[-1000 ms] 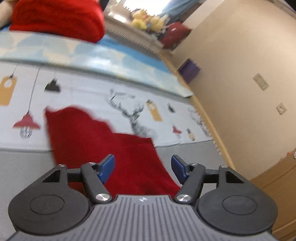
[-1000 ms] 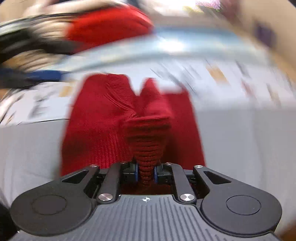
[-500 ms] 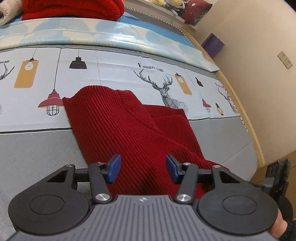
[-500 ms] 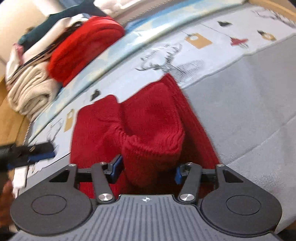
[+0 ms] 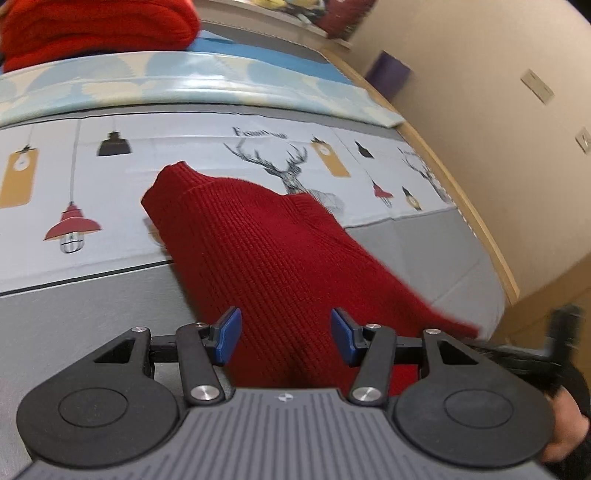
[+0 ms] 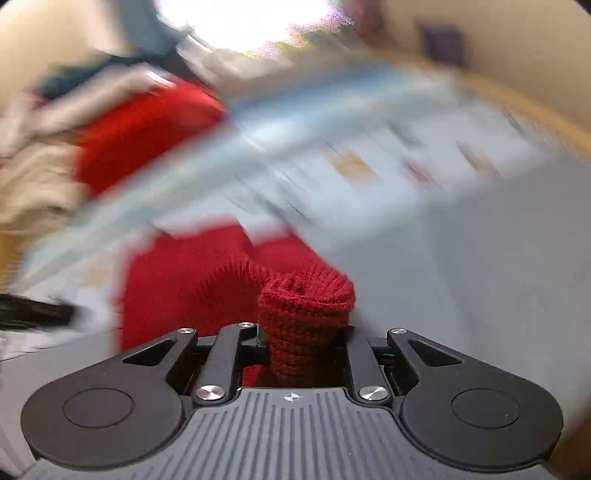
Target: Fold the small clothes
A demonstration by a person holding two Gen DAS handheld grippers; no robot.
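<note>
A dark red knit garment (image 5: 273,254) lies on the bed, reaching from the lamp-and-deer print down over the grey band. My left gripper (image 5: 284,338) is open and empty, its blue pads (image 5: 229,332) either side of the knit's near part. In the blurred right wrist view, my right gripper (image 6: 304,341) is shut on a bunched edge of the red garment (image 6: 306,306), which stands up between the jaws; the rest (image 6: 192,273) trails to the left.
A stack of folded clothes topped by a bright red knit (image 5: 96,29) sits at the bed's far side, also in the right wrist view (image 6: 144,136). A wooden bed edge (image 5: 461,206) and beige wall run along the right. The right gripper's body (image 5: 561,339) shows at lower right.
My right gripper has shut again on the knit's edge and is moving fast, blurring its view. The garment's right side has been drawn toward the lower right. The left gripper stays open over it.
</note>
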